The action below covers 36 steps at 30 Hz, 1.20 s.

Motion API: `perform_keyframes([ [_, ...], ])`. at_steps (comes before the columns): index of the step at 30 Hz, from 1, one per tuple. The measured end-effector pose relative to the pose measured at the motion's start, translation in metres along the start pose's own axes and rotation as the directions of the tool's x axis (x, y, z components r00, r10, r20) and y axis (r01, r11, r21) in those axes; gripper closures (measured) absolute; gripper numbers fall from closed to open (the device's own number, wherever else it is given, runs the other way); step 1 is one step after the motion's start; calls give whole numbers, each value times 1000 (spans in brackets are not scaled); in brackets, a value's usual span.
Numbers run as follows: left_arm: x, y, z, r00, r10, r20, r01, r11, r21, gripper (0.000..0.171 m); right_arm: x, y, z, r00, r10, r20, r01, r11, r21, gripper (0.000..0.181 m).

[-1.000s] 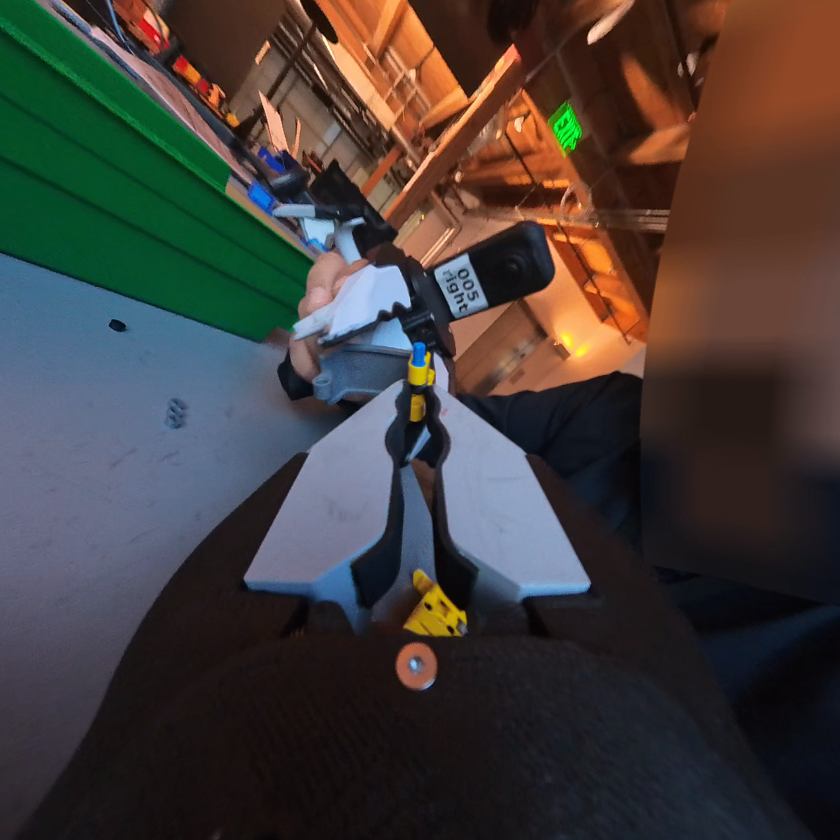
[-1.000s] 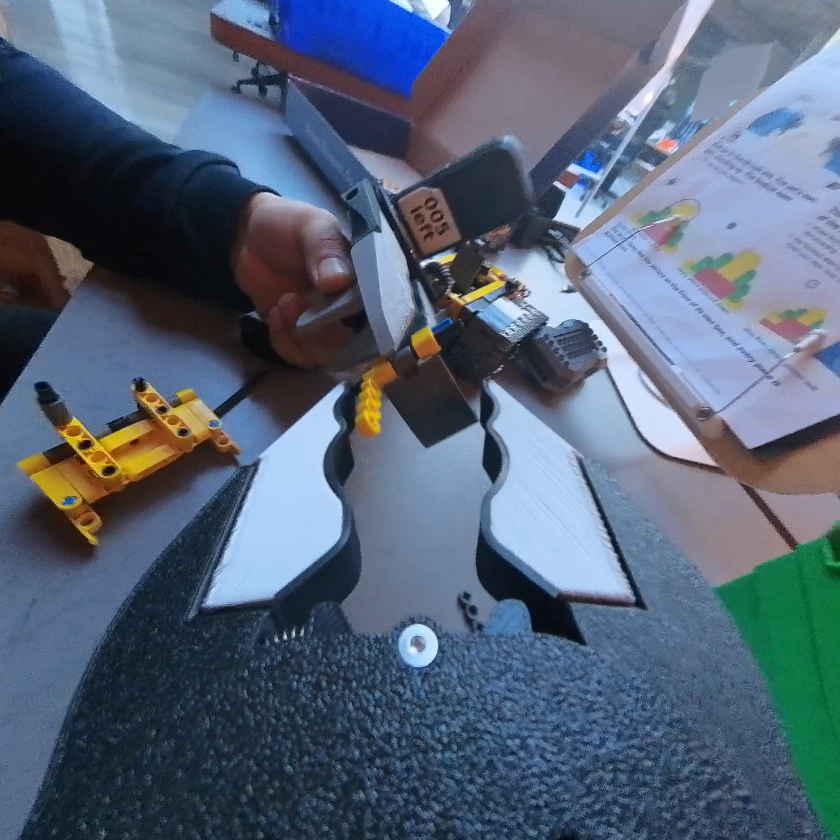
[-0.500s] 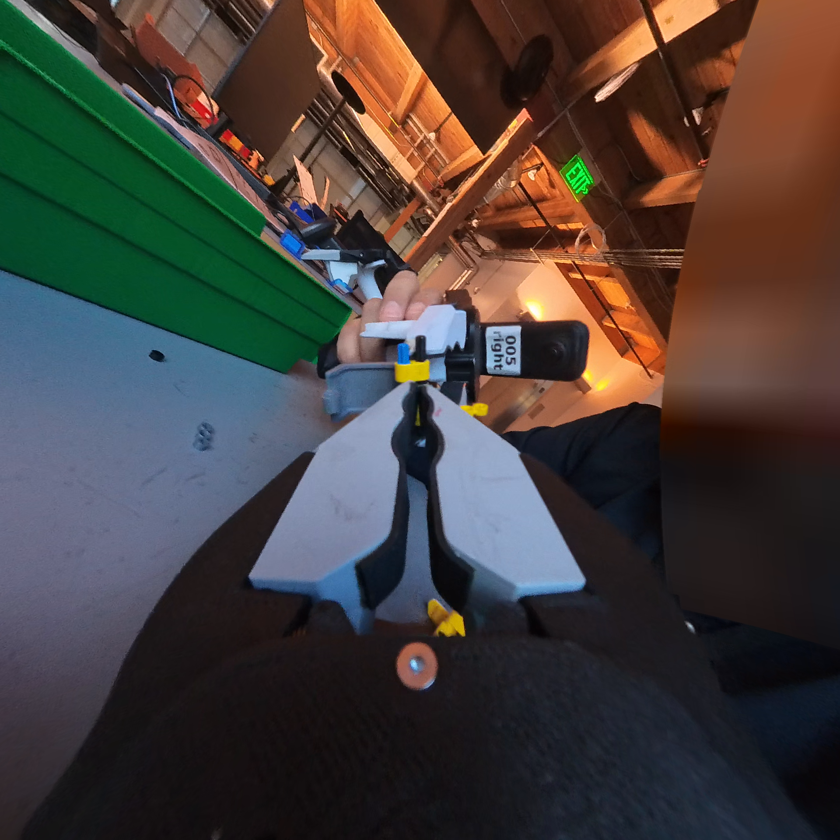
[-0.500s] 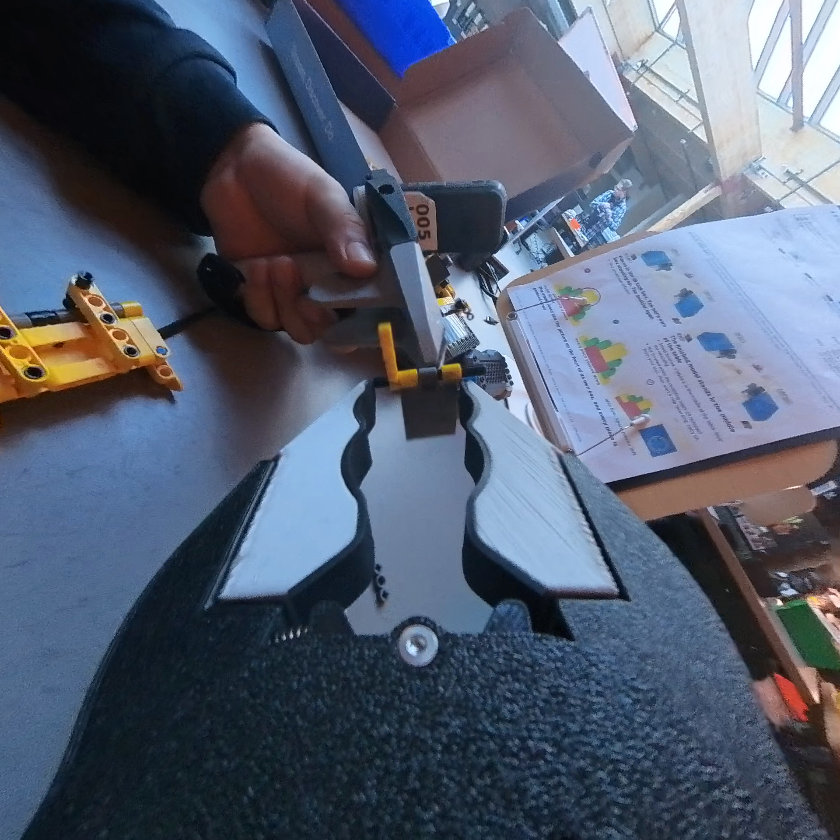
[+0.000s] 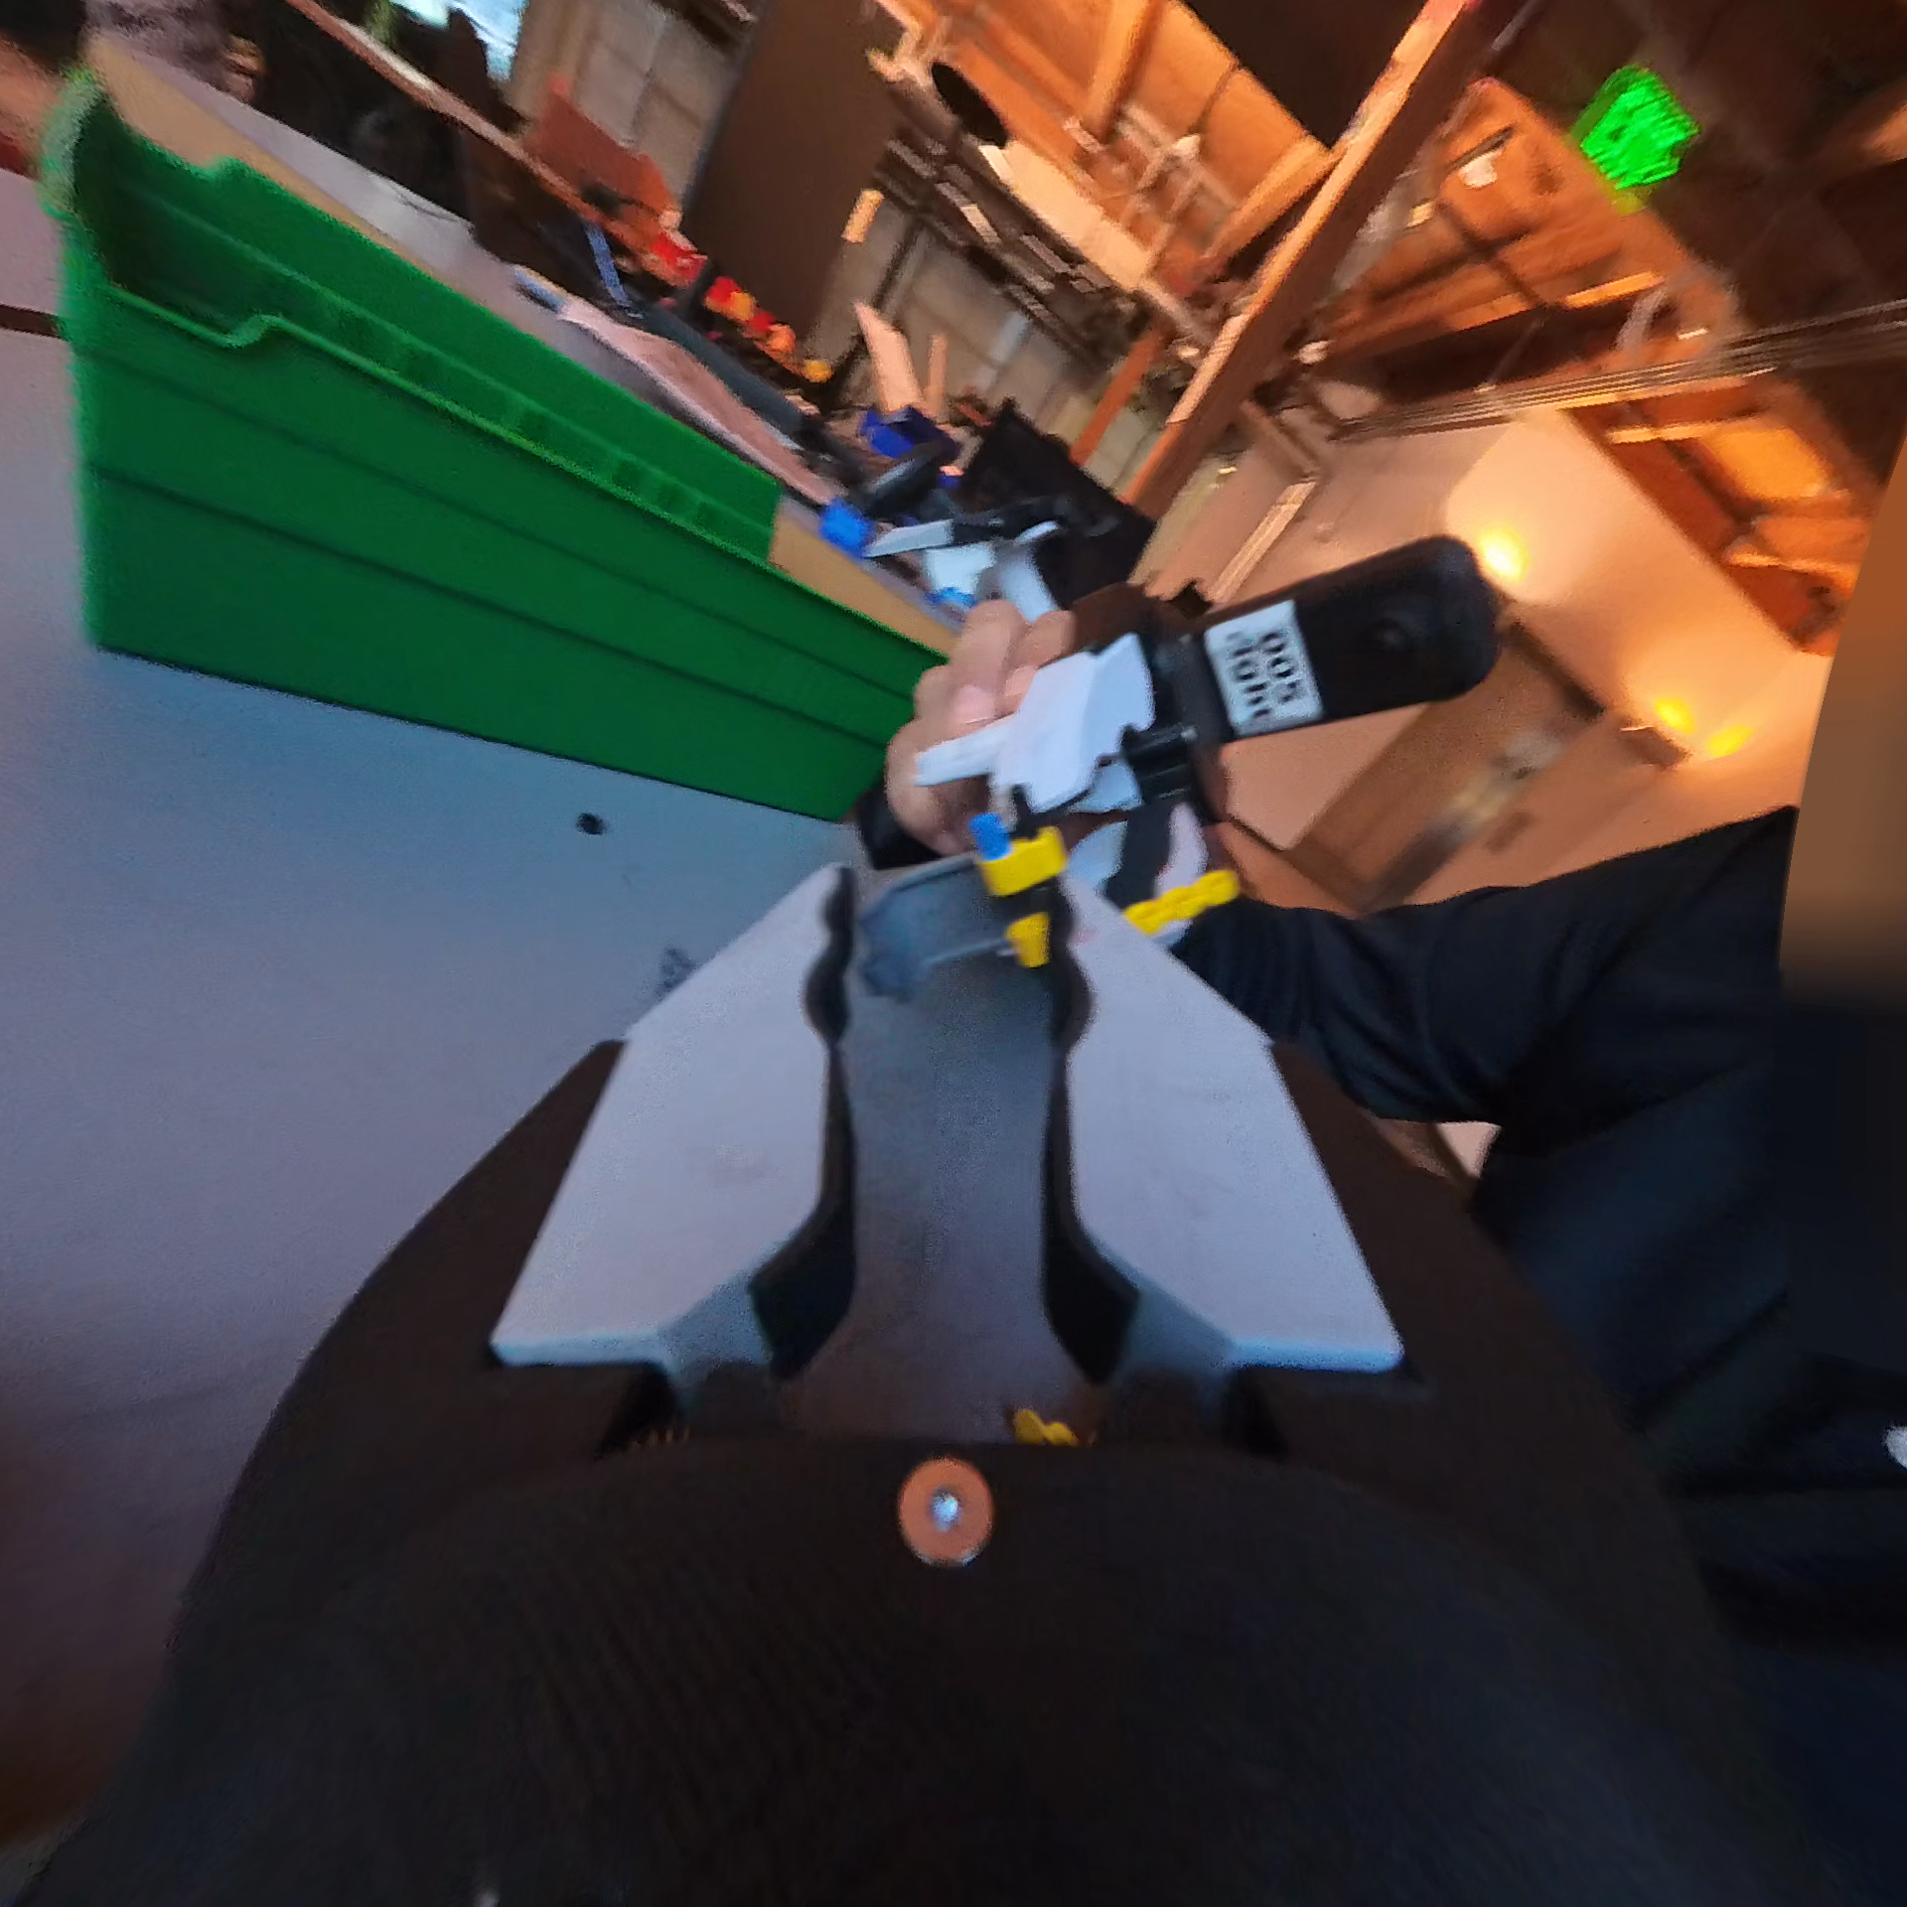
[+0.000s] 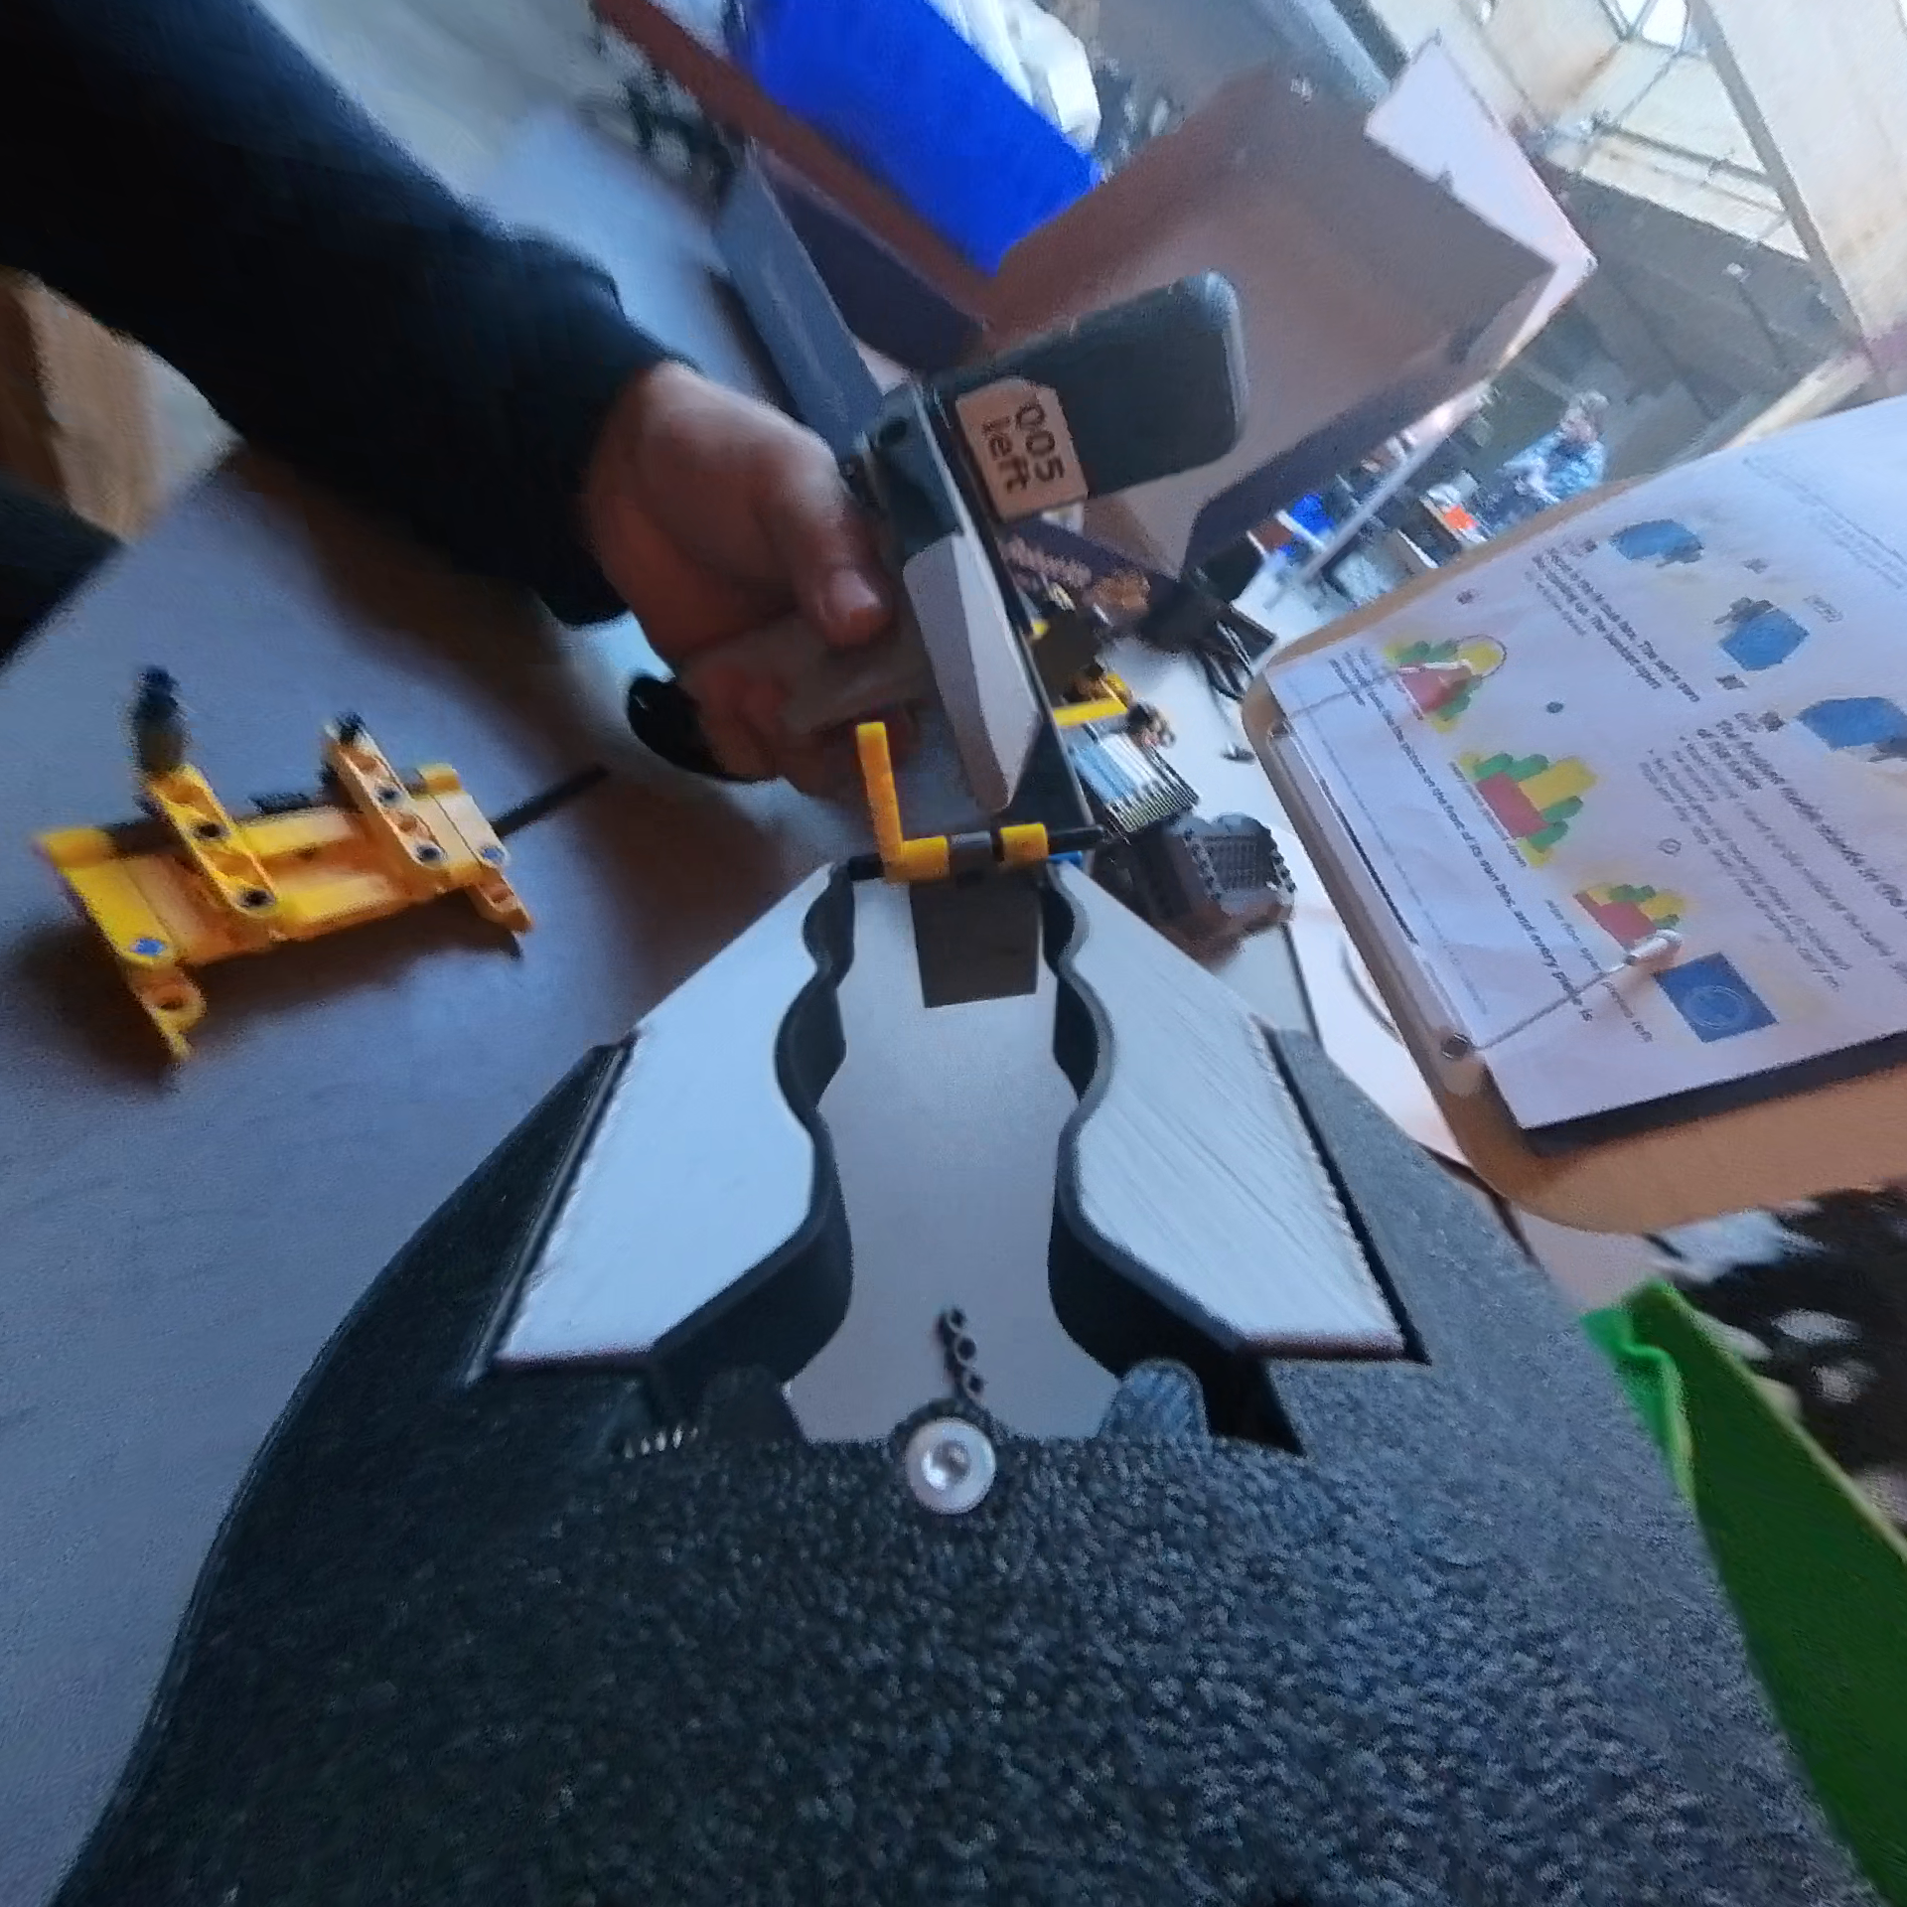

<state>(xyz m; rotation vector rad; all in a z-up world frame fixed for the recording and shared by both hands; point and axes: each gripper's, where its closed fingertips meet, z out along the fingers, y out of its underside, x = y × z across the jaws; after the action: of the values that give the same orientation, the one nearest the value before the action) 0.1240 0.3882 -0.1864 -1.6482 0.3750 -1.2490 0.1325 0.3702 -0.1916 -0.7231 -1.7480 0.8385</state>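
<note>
Plastic of this kind is light, stiff and smooth, so the small yellow axle piece [image 6: 918, 851], an L-shaped yellow beam and a short yellow connector threaded on a thin black axle, should weigh next to nothing but could twist or pop out of a pinch. It hangs above the grey table [image 6: 310, 1135], centre of the right wrist view, lying crosswise between the tips of the right gripper [image 6: 955, 877]. Those fingers stand as far apart as the axle is long and appear to clamp it end to end. That hold looks the least secure; gripping the flat sides of the yellow connector would likely be steadier. The left gripper [image 5: 949, 898] is spread wide with the piece just inside its right finger, gripping nothing. A larger yellow frame assembly [image 6: 279, 857] lies at middle left, well apart, and a clipboard with pictured sheets [image 6: 1610, 826] stands at right.
</note>
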Motion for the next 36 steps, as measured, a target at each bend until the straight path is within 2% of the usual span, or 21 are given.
perform_keyframes([
  [1, -2, 0, 0, 1000, 15, 18, -15, 1000, -4, 127, 0, -5, -3, 999, 37, 26, -38, 998, 42, 148],
  [5, 16, 1, 2, 994, -14, -109, 13, 1000, -8, 124, -9, -20, -13, 981, 122, 153, -148, 974, 171, 148],
  [10, 47, 5, 2, 949, -64, -307, 55, 998, -37, 132, -17, -40, -24, 944, 178, 279, -261, 920, 294, 147],
  [13, 61, 11, 4, 920, -78, -383, 55, 996, -69, 140, -22, -44, -24, 927, 191, 323, -294, 905, 308, 147],
  [19, 63, 15, 7, 914, -90, -396, 68, 995, -70, 152, -34, -40, -19, 909, 188, 371, -304, 910, 281, 147],
  [25, 73, 11, 5, 890, -93, -446, 79, 996, -51, 146, -33, -46, -22, 894, 206, 399, -343, 885, 314, 148],
  [28, 71, 12, 5, 898, -68, -435, 48, 997, -55, 156, -32, -53, -27, 880, 214, 424, -374, 862, 343, 147],
  [31, 65, 19, 5, 914, -66, -400, 27, 994, -102, 148, -27, -55, -31, 876, 226, 425, -394, 845, 363, 148],
  [36, 76, 26, 10, 888, -108, -447, 52, 989, -135, 146, -37, -60, -34, 845, 211, 491, -418, 833, 362, 147],
])
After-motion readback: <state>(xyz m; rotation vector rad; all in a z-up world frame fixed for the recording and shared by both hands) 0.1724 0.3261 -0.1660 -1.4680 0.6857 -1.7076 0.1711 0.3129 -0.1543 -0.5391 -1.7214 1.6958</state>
